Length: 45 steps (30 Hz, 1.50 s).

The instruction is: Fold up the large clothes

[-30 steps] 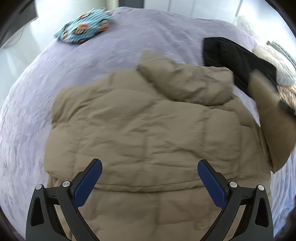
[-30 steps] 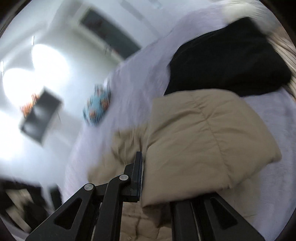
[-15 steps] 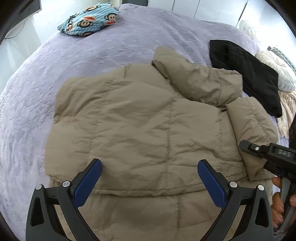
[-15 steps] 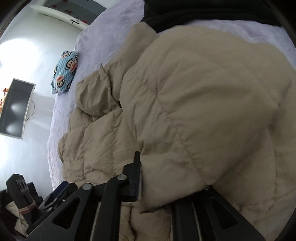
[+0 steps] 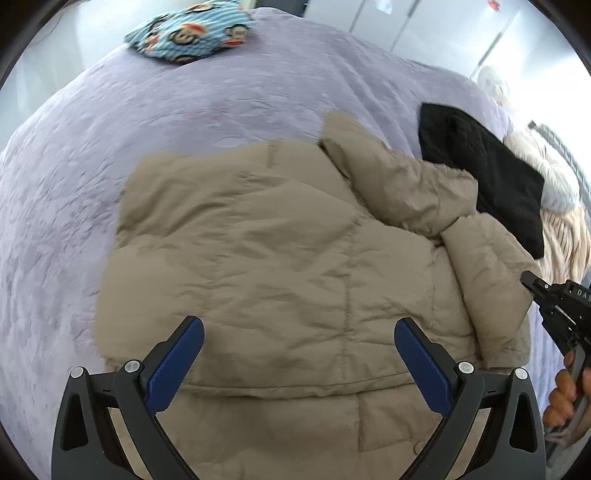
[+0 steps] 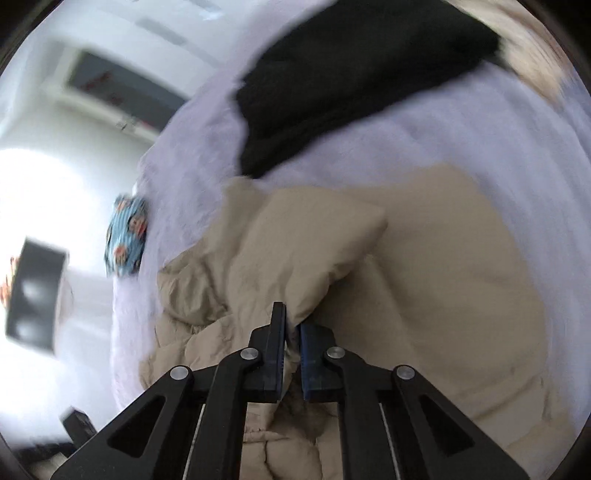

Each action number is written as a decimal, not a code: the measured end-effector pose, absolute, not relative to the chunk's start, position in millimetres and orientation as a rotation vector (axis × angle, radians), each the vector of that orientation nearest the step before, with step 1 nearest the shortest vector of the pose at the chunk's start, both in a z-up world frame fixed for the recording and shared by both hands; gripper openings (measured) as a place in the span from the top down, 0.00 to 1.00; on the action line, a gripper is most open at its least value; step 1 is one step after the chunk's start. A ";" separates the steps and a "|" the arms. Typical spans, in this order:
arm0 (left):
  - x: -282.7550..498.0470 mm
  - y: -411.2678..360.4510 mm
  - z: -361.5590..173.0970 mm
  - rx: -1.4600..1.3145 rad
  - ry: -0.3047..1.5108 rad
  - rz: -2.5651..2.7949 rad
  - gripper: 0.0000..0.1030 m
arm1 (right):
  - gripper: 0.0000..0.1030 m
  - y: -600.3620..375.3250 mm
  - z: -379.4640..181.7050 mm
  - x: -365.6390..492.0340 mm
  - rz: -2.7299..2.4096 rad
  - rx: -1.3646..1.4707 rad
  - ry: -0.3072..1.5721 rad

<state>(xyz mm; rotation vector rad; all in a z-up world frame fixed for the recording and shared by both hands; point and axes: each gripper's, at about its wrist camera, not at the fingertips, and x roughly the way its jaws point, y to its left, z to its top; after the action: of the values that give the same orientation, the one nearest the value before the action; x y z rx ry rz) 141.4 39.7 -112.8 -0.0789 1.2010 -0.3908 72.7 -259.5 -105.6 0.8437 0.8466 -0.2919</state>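
A large tan puffer jacket (image 5: 280, 266) lies spread on the purple bed (image 5: 147, 122), with its hood bunched at the top and its right sleeve (image 5: 487, 280) folded in over the body. My left gripper (image 5: 295, 354) is open and empty, hovering above the jacket's lower part. My right gripper (image 6: 291, 332) is shut on a fold of the jacket (image 6: 306, 258), the sleeve fabric pinched between its jaws. The right gripper also shows at the right edge of the left wrist view (image 5: 554, 306), beside the sleeve.
A folded black garment (image 5: 484, 173) lies on the bed to the right of the jacket, with cream and grey clothes (image 5: 554, 192) beyond it. A blue monkey-print pillow (image 5: 192, 29) sits at the far edge. A dark screen (image 6: 33, 295) hangs on the wall.
The right gripper has drawn back to the right, now pinching only a thin edge of the sleeve. The sleeve lies folded over the jacket. The left gripper has stayed open above the jacket.
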 end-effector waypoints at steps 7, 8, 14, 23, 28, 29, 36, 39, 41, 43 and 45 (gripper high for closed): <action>146.4 75.5 -105.2 -0.281 1.206 -0.465 0.00 | 0.92 -158.3 -104.6 118.9 -0.033 0.588 0.992; 147.4 79.2 -104.2 -0.314 1.204 -0.477 0.00 | 0.91 -140.0 -112.6 122.3 -0.008 0.534 1.055; 151.8 78.8 -102.2 -0.413 1.222 -0.568 0.00 | 0.38 -113.4 -132.2 95.4 0.063 0.521 1.171; 154.1 9.3 -136.6 -0.276 1.337 -0.633 0.12 | 0.38 -247.6 -148.0 -19.8 -0.221 0.899 1.148; 163.1 -21.9 -151.1 -0.272 1.389 -0.667 0.88 | 0.38 -305.8 -155.0 -69.6 -0.373 1.062 1.032; 161.6 -21.9 -147.6 -0.278 1.372 -0.658 0.88 | 0.38 -316.6 -157.5 -74.1 -0.401 1.092 1.002; 138.8 4.6 -142.8 -0.164 1.311 -0.614 0.88 | 0.93 -325.1 -165.4 -46.9 -0.368 1.075 0.981; 139.8 11.9 -154.5 -0.132 1.339 -0.575 0.87 | 0.93 -308.1 -179.2 -37.4 -0.358 1.048 1.028; 139.9 16.1 -151.3 -0.126 1.340 -0.574 0.87 | 0.92 -303.7 -186.5 -38.0 -0.361 1.074 1.024; 138.4 19.5 -141.1 -0.104 1.319 -0.553 0.87 | 0.92 -305.4 -188.6 -41.5 -0.358 1.089 1.013; 135.5 24.7 -129.3 -0.054 1.292 -0.519 0.87 | 0.92 -308.3 -189.1 -44.8 -0.353 1.090 1.017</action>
<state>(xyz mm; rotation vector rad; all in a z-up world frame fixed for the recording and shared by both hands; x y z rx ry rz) 135.5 24.7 -129.3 -0.0544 1.2918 -0.5191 -44.8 -308.3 -189.1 1.0898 1.0173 -0.3525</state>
